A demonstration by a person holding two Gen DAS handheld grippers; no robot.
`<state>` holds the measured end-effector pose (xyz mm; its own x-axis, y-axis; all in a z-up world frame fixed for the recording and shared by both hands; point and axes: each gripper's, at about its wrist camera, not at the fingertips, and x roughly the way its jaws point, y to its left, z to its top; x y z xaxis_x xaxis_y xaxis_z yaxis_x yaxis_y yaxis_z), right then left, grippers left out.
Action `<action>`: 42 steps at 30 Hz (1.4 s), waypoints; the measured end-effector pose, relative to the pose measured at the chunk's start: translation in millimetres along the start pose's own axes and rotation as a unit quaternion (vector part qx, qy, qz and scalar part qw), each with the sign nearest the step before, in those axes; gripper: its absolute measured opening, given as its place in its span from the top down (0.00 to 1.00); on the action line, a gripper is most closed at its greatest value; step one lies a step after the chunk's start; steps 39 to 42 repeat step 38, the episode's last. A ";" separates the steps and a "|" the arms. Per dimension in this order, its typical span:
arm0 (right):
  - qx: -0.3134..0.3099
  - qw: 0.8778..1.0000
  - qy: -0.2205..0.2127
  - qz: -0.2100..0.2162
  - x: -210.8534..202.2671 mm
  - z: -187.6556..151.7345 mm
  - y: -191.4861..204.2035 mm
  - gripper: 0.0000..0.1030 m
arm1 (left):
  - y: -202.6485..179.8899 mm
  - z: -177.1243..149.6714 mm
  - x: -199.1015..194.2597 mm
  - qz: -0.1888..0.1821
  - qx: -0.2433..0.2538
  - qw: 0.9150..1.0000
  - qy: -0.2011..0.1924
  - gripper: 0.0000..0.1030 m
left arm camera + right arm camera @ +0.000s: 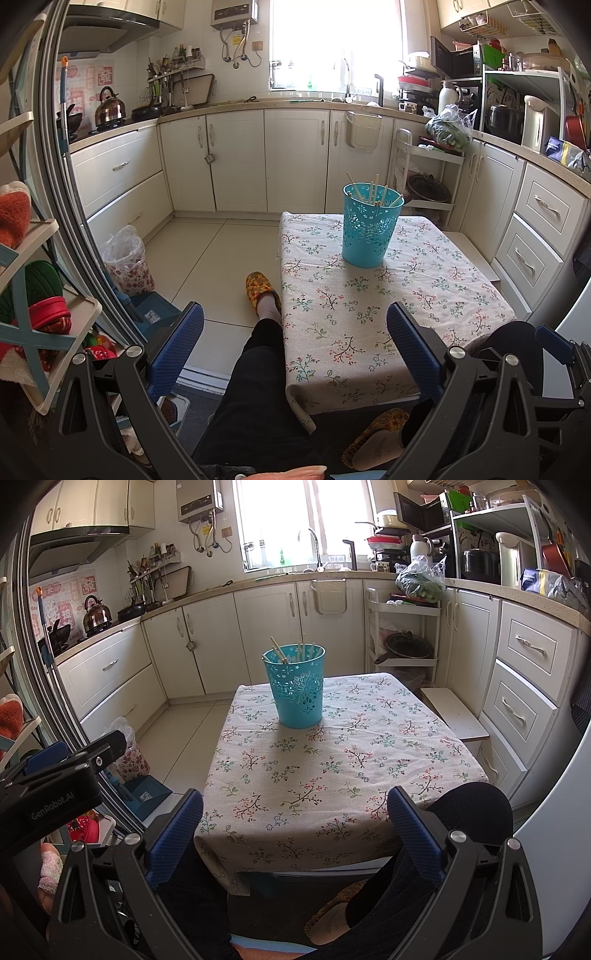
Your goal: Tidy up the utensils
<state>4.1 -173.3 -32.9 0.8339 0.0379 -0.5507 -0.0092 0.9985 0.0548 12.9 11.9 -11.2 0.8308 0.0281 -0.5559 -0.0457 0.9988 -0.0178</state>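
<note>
A turquoise perforated cup [369, 229] [295, 688] stands upright at the far end of a small table covered by a floral cloth [369, 317] [332, 775]. Several pale wooden chopsticks [373, 192] [291, 651] stick up out of it. My left gripper [295, 332] hangs open near the table's front left corner, with nothing between its blue pads. My right gripper [295, 812] is open too, over the table's near edge and well short of the cup. The left gripper's body [62, 771] shows at the left of the right wrist view.
A seated person's legs [255, 387] in dark trousers and knitted slippers [258, 288] lie beside and under the table. Cream kitchen cabinets [236, 158] wrap around the room. A lined bin [127, 262] and a shelf of slippers [44, 314] stand at left, a trolley [424, 173] behind the table.
</note>
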 end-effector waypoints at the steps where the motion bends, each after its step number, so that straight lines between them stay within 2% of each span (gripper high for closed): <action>1: 0.000 1.000 0.000 0.000 -0.1 0.0 0.1 0.07 | -0.1 0.0 0.0 0.000 0.000 1.000 0.000 0.07; 14: 0.001 1.000 0.001 0.004 1.4 2.4 3.9 0.07 | 3.9 -5.9 3.1 0.002 0.002 1.000 0.005 0.07; 21: 0.008 1.000 0.010 0.007 16.3 5.6 -4.7 0.07 | 2.3 -3.4 22.2 0.001 0.016 1.000 0.004 0.07; 25: 0.024 0.999 0.035 -0.013 45.1 11.7 -23.1 0.07 | 0.0 -2.0 49.7 0.012 0.028 0.999 0.013 0.07; 28: 0.023 0.998 0.046 -0.044 74.7 23.6 -42.7 0.07 | 2.3 -0.5 83.8 0.002 0.028 0.999 0.046 0.07; 32: 0.017 0.993 0.079 -0.084 137.8 42.5 -75.9 0.07 | 3.0 -1.5 124.1 0.005 0.024 0.997 0.074 0.07; 38: 0.016 0.978 0.160 -0.134 254.0 54.0 -128.4 0.07 | 8.3 -8.9 177.5 0.033 0.028 0.995 0.092 0.07; 42: 0.016 0.978 0.160 -0.134 254.0 54.0 -128.4 0.07 | 8.3 -8.9 177.5 0.033 0.028 0.995 0.092 0.07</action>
